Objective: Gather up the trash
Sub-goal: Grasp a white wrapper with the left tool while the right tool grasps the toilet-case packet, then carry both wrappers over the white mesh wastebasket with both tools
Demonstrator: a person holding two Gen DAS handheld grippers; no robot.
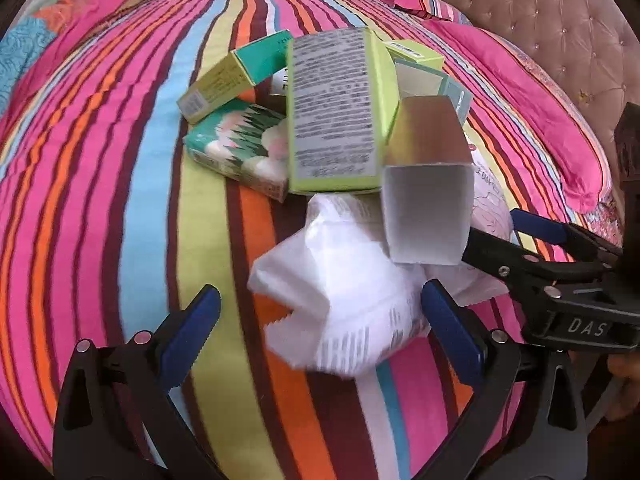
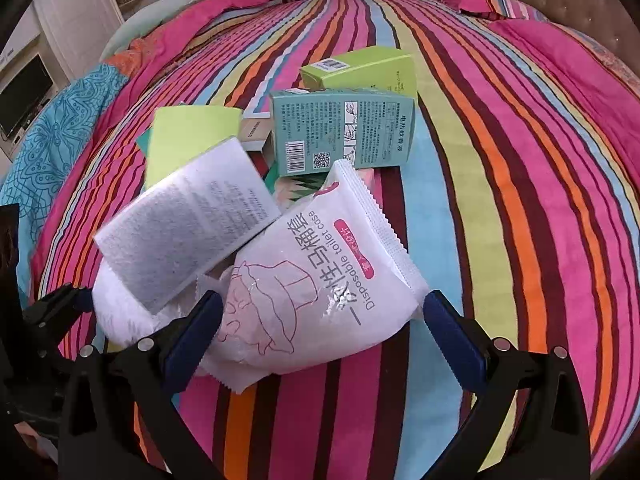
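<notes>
Both hand-held grippers are working over a heap of trash lying on a bed covered in a brightly striped bedspread [image 2: 500, 184]. The left gripper [image 1: 320, 316] is hovering with its blue-padded fingers spread wide apart on either side of a crumpled white plastic packet with black print [image 1: 344, 304], touching nothing that the left wrist view shows. The right gripper [image 2: 322, 322] is likewise standing open, its fingers flanking the lower end of a white sealed pouch printed with pink line art and the words "Disposable toilet case" [image 2: 320, 272] — one pad seems to be brushing the pouch's edge, though firm contact cannot be confirmed. To do this step well, each gripper should be closing on one soft packet only, biting the flat body rather than the slippery serrated seam, and lifting straight up so the pile is not dragged along. An open-ended white cardboard sleeve with grey small print [image 2: 188, 224] is leaning across both packets and is likely to tumble as they rise. Behind it are resting a tall lime-green carton with dense text [image 1: 336, 120], a teal printed carton carrying a barcode and QR code [image 2: 344, 136], and a green tissue pack with a forest pattern [image 1: 240, 148], all crowded together. The two grippers are sitting close, so collision is a risk.
</notes>
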